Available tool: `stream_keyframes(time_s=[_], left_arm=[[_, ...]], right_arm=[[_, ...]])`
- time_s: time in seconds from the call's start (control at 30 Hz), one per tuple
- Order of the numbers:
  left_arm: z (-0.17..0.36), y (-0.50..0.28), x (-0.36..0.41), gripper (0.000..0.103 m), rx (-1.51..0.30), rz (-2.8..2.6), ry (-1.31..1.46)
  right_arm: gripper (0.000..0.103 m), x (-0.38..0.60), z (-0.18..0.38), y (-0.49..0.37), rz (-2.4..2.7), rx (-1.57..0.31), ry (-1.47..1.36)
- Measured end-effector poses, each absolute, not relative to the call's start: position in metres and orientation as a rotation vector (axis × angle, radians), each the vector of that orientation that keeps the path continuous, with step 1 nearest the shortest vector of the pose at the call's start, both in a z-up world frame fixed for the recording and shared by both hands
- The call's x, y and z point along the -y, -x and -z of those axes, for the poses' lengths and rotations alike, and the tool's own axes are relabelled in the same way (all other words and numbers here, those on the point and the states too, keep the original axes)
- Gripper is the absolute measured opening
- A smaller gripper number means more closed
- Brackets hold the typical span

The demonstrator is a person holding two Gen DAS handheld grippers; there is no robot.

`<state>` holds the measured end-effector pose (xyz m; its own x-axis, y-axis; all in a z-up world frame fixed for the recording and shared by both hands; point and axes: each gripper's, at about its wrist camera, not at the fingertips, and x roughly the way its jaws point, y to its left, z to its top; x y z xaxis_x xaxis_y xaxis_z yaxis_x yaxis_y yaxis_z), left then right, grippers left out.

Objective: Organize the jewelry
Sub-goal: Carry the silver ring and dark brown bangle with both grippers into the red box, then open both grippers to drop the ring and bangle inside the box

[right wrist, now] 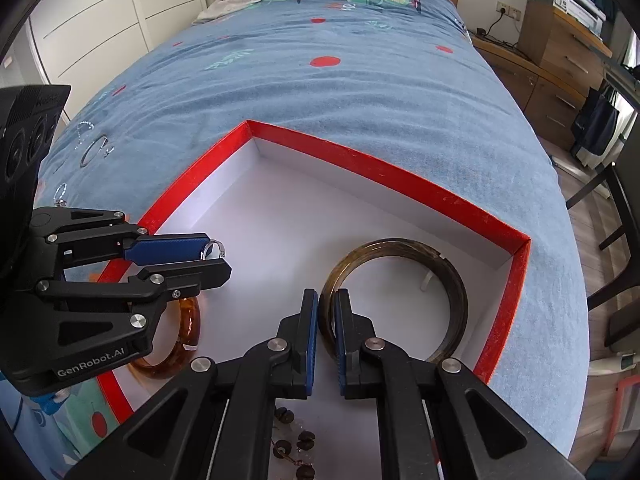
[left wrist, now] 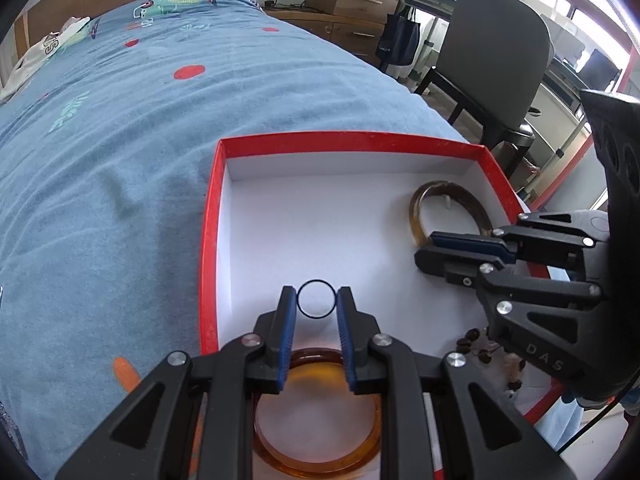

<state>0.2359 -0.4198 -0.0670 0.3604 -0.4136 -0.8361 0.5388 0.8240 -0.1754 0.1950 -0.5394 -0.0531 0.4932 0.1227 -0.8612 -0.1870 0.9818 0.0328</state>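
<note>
1. Nearest the left wrist lens: the left gripper (left wrist: 316,300), jaws narrow, pinching a thin ring (left wrist: 316,299) across its width. The ring sits upright between the pads, over the white floor of the red box (left wrist: 210,240).
2. Right under that gripper, at 6 o'clock in the left view: an amber bangle (left wrist: 316,456) lying flat in the box.
3. The right gripper (right wrist: 327,300) has its jaws almost closed on the rim of a dark bangle (right wrist: 456,292), gripping it at the bangle's 9 o'clock edge. The bangle looks to rest on the box floor near the corner at 3 o'clock.
4. A brown bead string (right wrist: 298,440) lies at 6 o'clock in the right view, partly hidden by the gripper.
5. More rings (right wrist: 94,148) lie on the blue bedspread (right wrist: 320,100) at 9–10 o'clock, outside the box, not yet sorted.
6. Risks:
- The ring is held only at two points; released from an upright pose it likely rolls, possibly under the amber bangle.
- The two grippers are near each other; a swing from either could clip the other.
- The dark bangle's smooth rim could slip from the pads if dragged.
</note>
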Motion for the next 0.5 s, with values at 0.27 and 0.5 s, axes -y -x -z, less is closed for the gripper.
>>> stream_keyframes(time_s=[0.27, 0.5], left_arm=[[0.062, -0.229, 0.420, 0.027, -1.024, 0.640, -0.149], [0.042, -0.220, 0.411, 0.037, -1.012, 0.641, -0.140]], right_arm=[[0.031, 0.535, 0.048, -0.191, -0.157, -1.032, 0.068], [0.036, 0.539, 0.020, -0.167, -0.099, -0.984, 0.056]])
